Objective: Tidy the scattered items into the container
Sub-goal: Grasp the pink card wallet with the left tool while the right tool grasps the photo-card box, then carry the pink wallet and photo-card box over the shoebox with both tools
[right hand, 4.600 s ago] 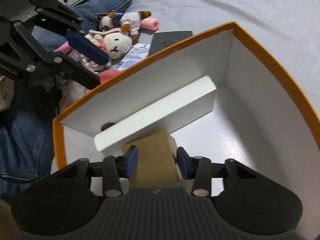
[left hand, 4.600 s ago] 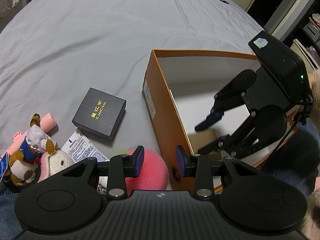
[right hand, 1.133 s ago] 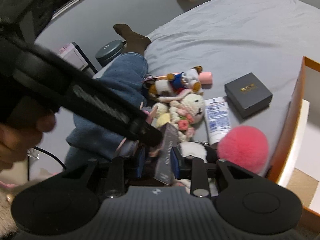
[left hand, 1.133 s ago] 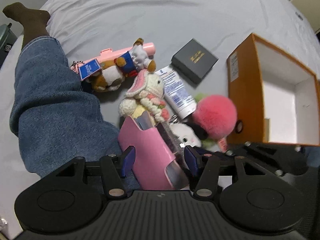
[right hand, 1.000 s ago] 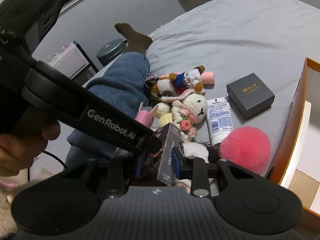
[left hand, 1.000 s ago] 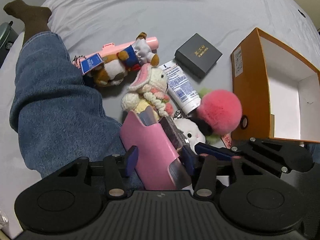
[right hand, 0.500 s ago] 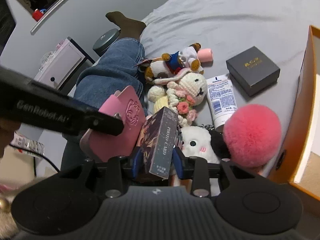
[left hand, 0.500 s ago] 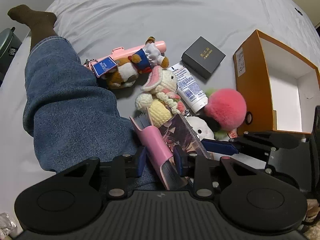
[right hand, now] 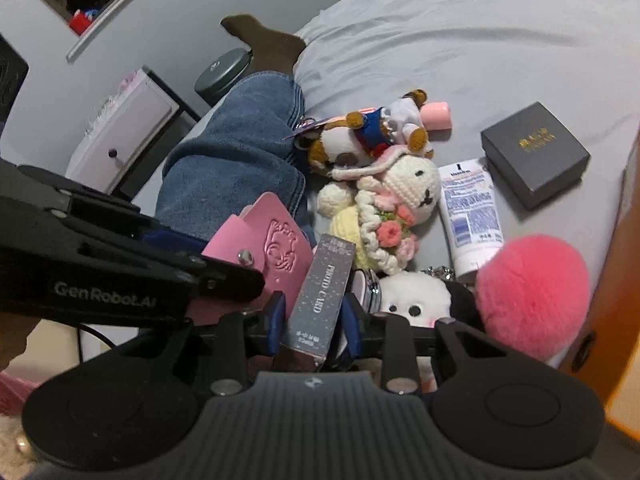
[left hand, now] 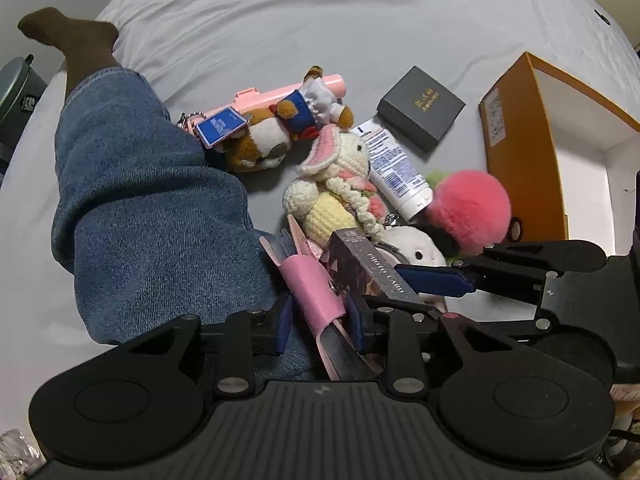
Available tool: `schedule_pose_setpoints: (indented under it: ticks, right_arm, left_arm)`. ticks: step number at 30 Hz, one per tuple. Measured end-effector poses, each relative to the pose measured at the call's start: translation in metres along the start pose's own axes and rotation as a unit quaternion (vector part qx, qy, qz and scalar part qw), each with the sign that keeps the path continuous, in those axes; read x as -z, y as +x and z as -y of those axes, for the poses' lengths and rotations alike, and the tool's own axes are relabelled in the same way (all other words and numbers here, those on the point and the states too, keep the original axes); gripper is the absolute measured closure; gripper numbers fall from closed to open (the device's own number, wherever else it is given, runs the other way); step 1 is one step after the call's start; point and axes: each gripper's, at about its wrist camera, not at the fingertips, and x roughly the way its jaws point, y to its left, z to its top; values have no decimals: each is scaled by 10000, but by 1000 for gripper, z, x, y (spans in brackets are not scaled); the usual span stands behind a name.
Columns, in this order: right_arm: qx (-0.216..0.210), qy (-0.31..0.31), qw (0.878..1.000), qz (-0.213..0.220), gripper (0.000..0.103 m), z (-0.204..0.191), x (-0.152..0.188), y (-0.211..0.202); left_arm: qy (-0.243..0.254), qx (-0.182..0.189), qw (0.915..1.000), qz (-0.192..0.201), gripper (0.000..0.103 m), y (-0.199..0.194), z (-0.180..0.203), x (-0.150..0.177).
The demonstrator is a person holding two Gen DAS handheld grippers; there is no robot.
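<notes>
My left gripper (left hand: 320, 320) is shut on a pink card holder (left hand: 316, 288), held edge-on over a heap of items on the grey bed. My right gripper (right hand: 312, 318) grips a dark box marked "photo card" (right hand: 324, 292), jaws closing on it. The box (left hand: 372, 268) leans against the holder (right hand: 276, 236), and both grippers crowd together. The orange container (left hand: 516, 152) with a white inside stands open at the right. Loose on the bed lie a pink pompom (left hand: 468, 204), a crochet bunny (left hand: 336, 184), a dog plush (left hand: 280, 128), a white tube (left hand: 394, 164) and a black gift box (left hand: 420, 106).
A person's leg in blue jeans (left hand: 140, 200) lies across the bed left of the heap, with a brown sock at its far end. A white plush (left hand: 416, 248) sits under the photo card box. A pink case (left hand: 280, 94) lies behind the dog plush. Grey sheet stretches beyond.
The left jaws narrowed onto the pink holder, which turned from flat to edge-on. The photo card box now stands apart beside the holder in the right gripper.
</notes>
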Motion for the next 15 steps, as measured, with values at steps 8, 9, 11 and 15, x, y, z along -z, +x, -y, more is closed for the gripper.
schedule_pose_setpoints:
  ticks: [8,9,11,15]
  right_arm:
    - [-29,248,9997,-26,72,6,5,7]
    - [-19,263,9997,-4,75,7,6,4]
    - [-40,286,9995,109,77,9,7,-9]
    - [-141,400,9984,371,77,13,6,-33]
  left_arm:
    - [115,112,9997,183,72,-7,0,4]
    - [144,123,9995,261,72,-11,0,4]
    - [184,168,9989,397,73,-19,1,4]
    - [272,328,9967,695,73,-35,6,2]
